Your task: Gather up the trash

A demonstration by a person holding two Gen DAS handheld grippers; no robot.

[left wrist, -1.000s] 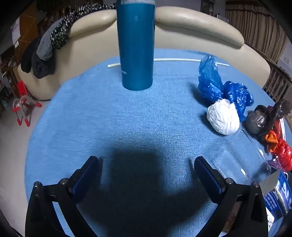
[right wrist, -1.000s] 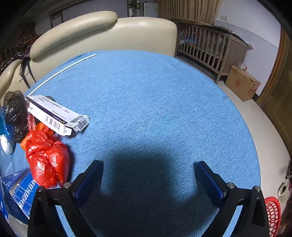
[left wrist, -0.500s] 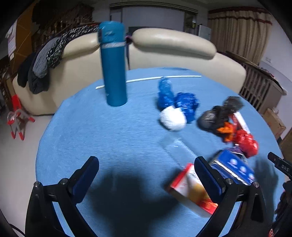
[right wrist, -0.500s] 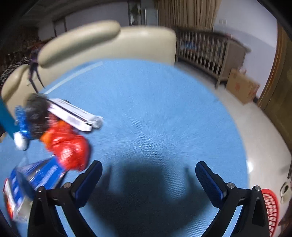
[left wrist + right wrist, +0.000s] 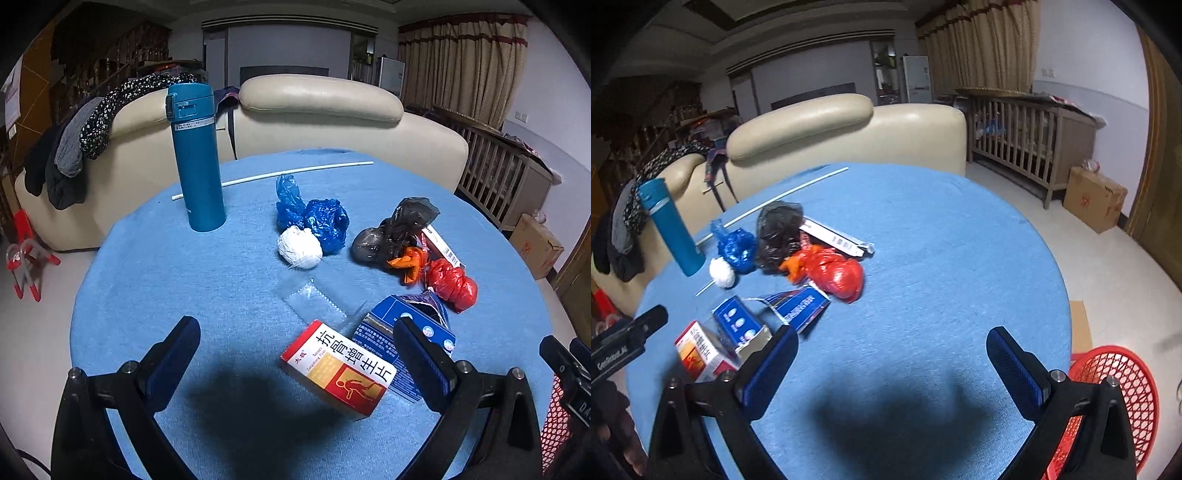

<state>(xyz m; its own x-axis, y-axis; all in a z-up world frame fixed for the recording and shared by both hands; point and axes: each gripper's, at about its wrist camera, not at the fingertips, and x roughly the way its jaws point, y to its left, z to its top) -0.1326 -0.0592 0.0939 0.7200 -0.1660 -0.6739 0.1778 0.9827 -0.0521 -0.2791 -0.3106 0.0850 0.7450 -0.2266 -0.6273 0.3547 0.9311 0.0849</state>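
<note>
Trash lies on a round blue table (image 5: 184,280): a red and white medicine box (image 5: 338,369), a blue box (image 5: 402,328), a red bag (image 5: 450,284), an orange scrap (image 5: 406,264), a black bag (image 5: 399,229), a blue bag (image 5: 317,218), a white wad (image 5: 299,246) and a clear wrapper (image 5: 316,299). My left gripper (image 5: 295,362) is open and empty, just before the medicine box. My right gripper (image 5: 892,363) is open and empty over bare cloth, right of the pile (image 5: 834,273). A red mesh basket (image 5: 1115,398) stands on the floor beside the table.
A tall teal flask (image 5: 197,155) stands upright at the table's back left. A thin white rod (image 5: 273,175) lies near the far edge. A cream sofa (image 5: 317,122) is behind. A wooden crib (image 5: 1030,144) and a cardboard box (image 5: 1093,199) are at the right.
Both grippers have pulled back and risen from the table. The whole pile and the red basket have come into view. Both stay open.
</note>
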